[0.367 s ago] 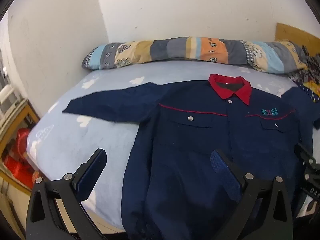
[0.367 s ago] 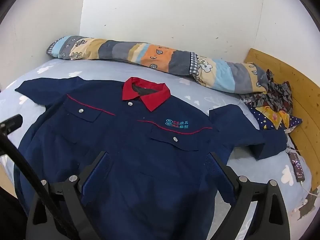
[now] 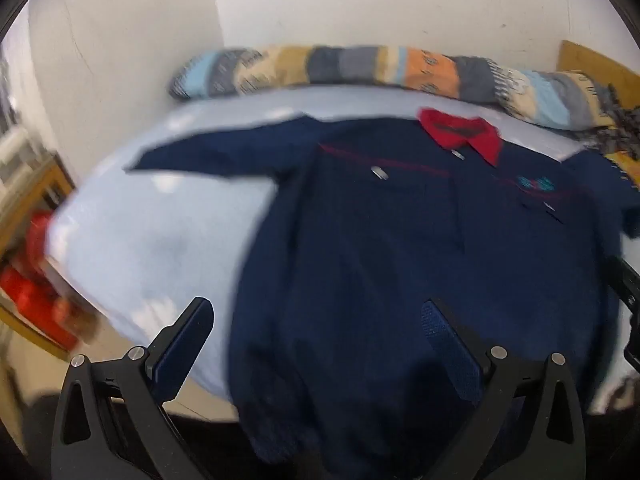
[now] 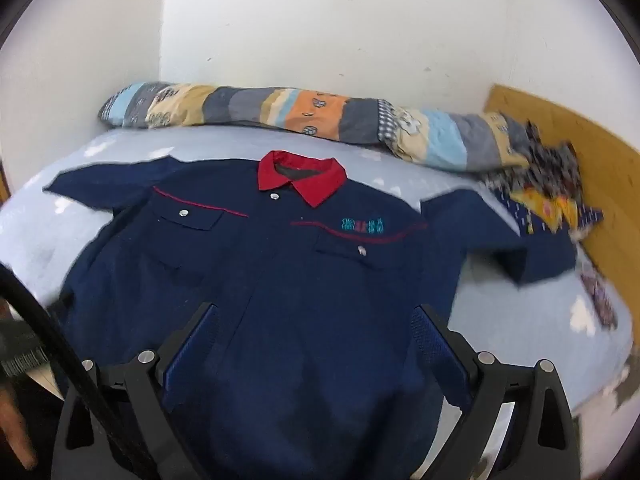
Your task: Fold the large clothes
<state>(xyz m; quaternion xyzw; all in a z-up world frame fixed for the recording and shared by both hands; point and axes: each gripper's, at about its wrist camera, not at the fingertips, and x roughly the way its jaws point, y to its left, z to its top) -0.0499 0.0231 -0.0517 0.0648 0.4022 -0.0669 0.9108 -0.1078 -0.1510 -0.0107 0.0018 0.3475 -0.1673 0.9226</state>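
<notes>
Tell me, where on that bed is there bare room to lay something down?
Bare sheet lies below the shirt's outstretched sleeve, toward the bed's left edge. A thin strip runs between the collar and the long pillow. The right side is crowded: the other sleeve lies beside a heap of patterned cloth.

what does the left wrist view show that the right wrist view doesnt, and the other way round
Only the left wrist view shows the red items on the wooden shelf beside the bed. Only the right wrist view shows the jacket's right-hand sleeve in full and the patterned cloth by the wooden headboard. Both show the navy jacket spread flat, its red collar, the striped bolster, and an open claw holding nothing.
</notes>
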